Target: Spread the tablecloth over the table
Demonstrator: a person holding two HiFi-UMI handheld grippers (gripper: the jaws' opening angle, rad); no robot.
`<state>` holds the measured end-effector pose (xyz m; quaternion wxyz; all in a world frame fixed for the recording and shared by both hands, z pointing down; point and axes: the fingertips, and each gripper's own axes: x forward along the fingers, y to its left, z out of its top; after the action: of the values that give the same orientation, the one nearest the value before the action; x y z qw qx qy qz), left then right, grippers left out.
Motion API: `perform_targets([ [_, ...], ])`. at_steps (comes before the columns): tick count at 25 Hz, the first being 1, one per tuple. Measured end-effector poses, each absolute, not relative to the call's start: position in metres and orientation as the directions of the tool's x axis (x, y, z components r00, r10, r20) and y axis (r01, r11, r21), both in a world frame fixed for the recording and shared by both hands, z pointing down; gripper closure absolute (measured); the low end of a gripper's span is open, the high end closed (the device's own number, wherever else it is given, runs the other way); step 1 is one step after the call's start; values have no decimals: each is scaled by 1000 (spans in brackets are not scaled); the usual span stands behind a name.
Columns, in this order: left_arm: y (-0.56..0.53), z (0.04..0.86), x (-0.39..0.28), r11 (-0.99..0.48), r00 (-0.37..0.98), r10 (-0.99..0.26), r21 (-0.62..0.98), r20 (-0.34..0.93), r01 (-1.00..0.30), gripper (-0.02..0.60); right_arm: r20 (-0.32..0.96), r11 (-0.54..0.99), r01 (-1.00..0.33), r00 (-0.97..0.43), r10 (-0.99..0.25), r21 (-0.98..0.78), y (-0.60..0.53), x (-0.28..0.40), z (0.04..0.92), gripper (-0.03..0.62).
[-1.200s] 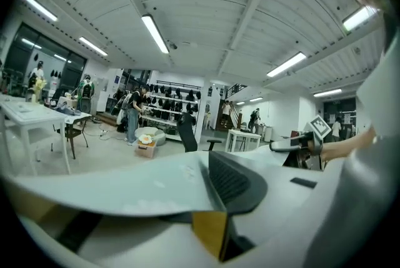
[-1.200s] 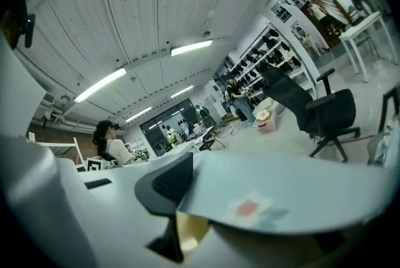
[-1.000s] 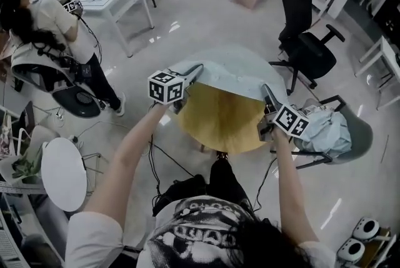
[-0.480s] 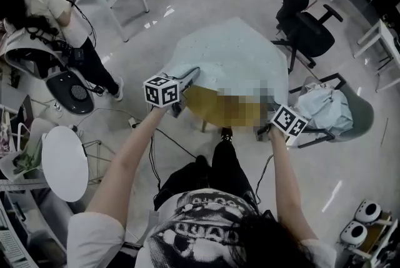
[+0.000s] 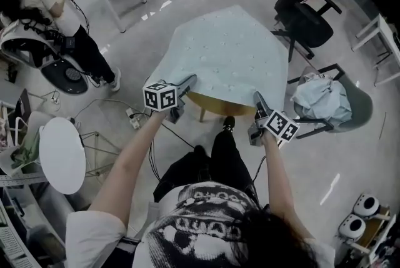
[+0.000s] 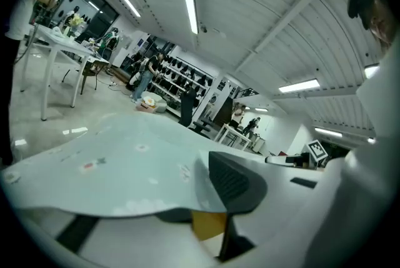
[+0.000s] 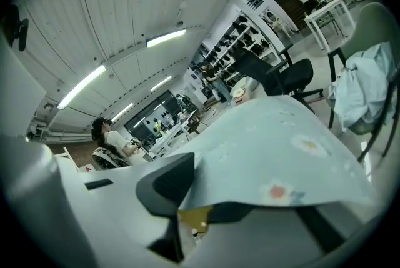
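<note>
Tablecloth (image 5: 228, 51) lower over table (image 5: 219, 106), edge clamped in left gripper (image 5: 189, 82), right gripper (image 5: 257, 99) jaws just closing on it

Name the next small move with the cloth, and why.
Probably draw the cloth by its near hem toward yourself and down: left tongs and right tongs grip it, the right jaws having just closed further, and yellow table shows beneath.

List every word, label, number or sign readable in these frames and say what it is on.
No text can be read.
The shirt print: too blurred to read any lettering.
The marker cube on the left hand-held gripper and the one on the right hand-held gripper (its jaws have just been closing, tablecloth between them): square patterns, no letters.
The tablecloth: small flowers, no words.
</note>
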<state>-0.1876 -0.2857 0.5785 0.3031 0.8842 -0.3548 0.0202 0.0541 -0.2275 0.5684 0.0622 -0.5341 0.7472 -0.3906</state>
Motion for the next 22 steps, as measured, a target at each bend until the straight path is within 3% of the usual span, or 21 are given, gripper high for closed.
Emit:
perform_targets([
  [9,-248,637,-178,-564,682,-589,385,433,-731,506,428,47,-759,-416,-802,-649,-191,53,623,565],
  [22,-201,695,-188,-481,634,-589,413,501,-773,515,503,-68,-723,-407,-762,-688,-144,51,684,573],
])
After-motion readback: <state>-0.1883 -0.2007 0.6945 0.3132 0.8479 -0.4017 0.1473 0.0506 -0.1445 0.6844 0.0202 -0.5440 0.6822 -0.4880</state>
